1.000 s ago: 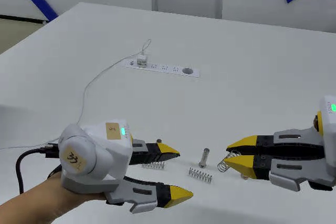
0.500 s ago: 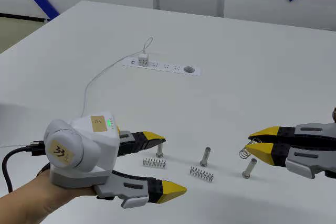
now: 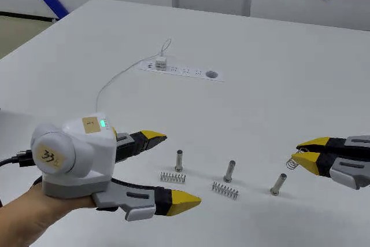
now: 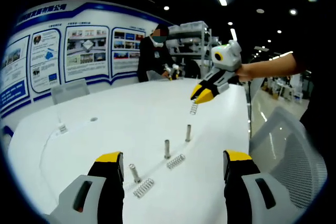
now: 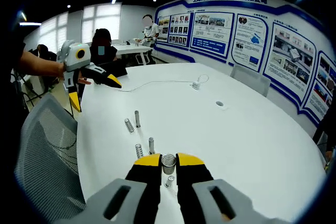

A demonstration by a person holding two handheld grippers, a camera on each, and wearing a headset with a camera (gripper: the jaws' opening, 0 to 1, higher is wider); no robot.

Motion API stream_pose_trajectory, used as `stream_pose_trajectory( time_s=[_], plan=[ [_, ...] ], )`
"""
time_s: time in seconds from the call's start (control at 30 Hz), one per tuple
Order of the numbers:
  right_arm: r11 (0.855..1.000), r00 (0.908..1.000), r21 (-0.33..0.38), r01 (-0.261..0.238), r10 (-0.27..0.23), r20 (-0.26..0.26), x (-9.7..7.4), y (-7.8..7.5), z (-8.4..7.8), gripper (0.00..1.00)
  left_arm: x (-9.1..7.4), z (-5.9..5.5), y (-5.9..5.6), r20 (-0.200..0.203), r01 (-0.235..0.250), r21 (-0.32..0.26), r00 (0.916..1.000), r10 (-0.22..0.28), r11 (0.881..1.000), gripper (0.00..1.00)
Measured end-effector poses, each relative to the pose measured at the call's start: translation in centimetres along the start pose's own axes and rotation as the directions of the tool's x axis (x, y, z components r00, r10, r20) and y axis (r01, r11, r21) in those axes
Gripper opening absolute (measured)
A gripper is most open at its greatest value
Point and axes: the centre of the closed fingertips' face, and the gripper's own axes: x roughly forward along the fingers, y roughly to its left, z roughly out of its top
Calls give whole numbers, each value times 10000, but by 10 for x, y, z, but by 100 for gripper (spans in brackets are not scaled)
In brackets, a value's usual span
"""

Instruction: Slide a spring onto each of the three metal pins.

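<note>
Right gripper (image 3: pixel 296 150): you've drawn it back clear of the pins (image 3: pixel 229 170), clamped on a spring (image 3: pixel 291 162); none loaded | left gripper (image 3: pixel 182 169): gaping, empty

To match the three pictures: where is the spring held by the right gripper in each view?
Head view: the spring is at the right edge, in the right gripper tips.
Left gripper view: upper middle, hanging from the yellow tips.
Right gripper view: bottom centre, between the jaws.
Shared landmark: the white plug.
</note>
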Motion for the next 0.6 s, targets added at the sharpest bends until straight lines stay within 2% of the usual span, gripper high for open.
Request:
stream_pose_trajectory(
  time_s=[0.4, 0.6],
  plan=[
    [9986, 9984, 431, 299, -278, -492, 14, -7, -21, 10, -8, -1, 10, 67, -473, -286, 9989, 475, 9985, 88],
    [9975, 9983, 640, 290, -256, -533, 17, -7, -23, 10, -10, -3, 12, 4, -583, -341, 9983, 583, 9977, 89]
  ],
)
